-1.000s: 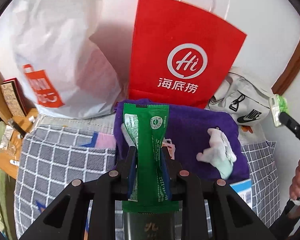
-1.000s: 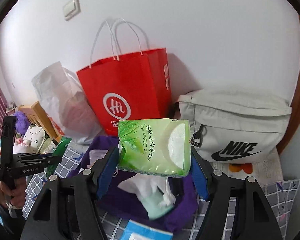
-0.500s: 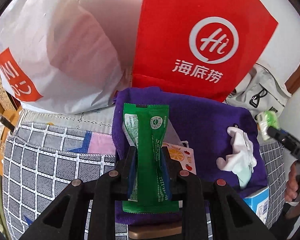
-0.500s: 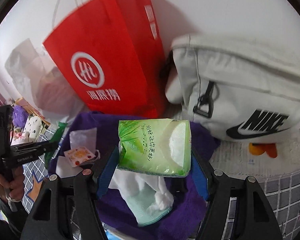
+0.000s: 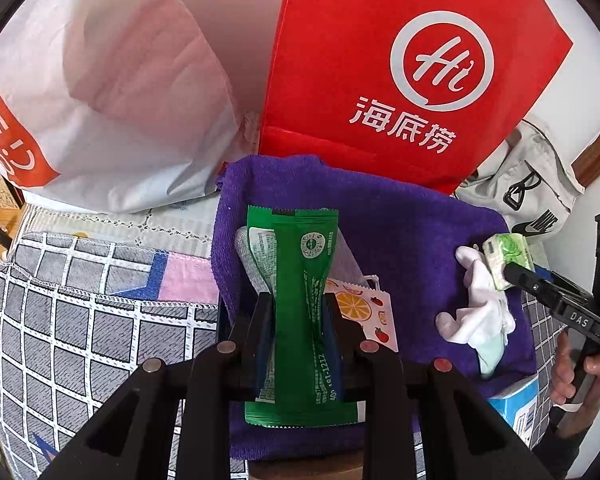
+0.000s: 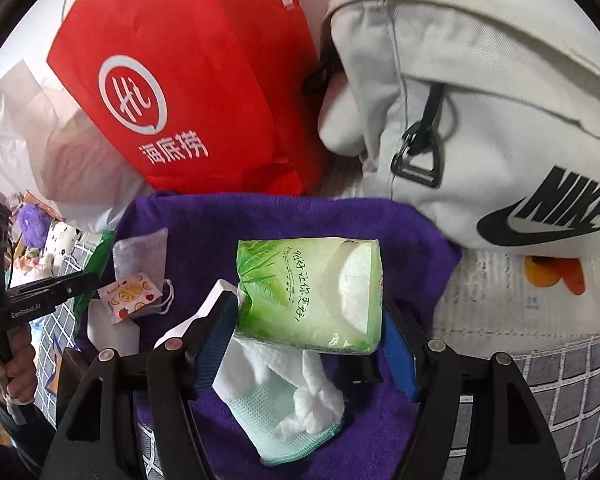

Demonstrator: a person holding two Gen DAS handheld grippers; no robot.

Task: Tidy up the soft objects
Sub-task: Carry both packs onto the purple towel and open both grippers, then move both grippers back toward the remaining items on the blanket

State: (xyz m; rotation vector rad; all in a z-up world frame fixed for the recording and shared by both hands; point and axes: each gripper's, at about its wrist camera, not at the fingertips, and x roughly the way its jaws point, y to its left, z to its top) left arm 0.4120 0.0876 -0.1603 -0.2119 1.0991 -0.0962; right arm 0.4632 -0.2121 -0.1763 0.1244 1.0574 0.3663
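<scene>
- Left gripper [image 5: 298, 320]: closed on a green sachet [image 5: 296, 312], pinched at its waist; the sachet's long axis is seen running along the fingers, its upper end fanning out above the pads.
- Right gripper [image 6: 308, 320]: clamped across the width of a green tissue pack [image 6: 310, 292] (a wide item, so the jaws stand well apart); the pack's long axis is seen running across the jaws.
- Purple towel [image 5: 400, 232]: spread directly beneath both grippers; judged to be the collecting spot for the soft items.
- Items already lying on the towel: 1 white-and-mint glove [image 6: 288, 404], directly under the tissue pack; 1 fruit-print packet [image 6: 130, 294]; 1 grey cloth [image 6: 140, 254].
- Deciding relation: each held item hangs above the towel, apart from it. The tissue pack is judged to land on the glove if released straight down. The sachet sits over the towel's left part, just beside the fruit-print packet.
- Surface: a grey checked cover [image 5: 100, 320], with the towel laid on it.
- Room: a red paper bag [image 5: 400, 72], a white plastic bag [image 5: 112, 92] and a pale sling bag [image 6: 480, 112] stand against a white wall behind the towel.
</scene>
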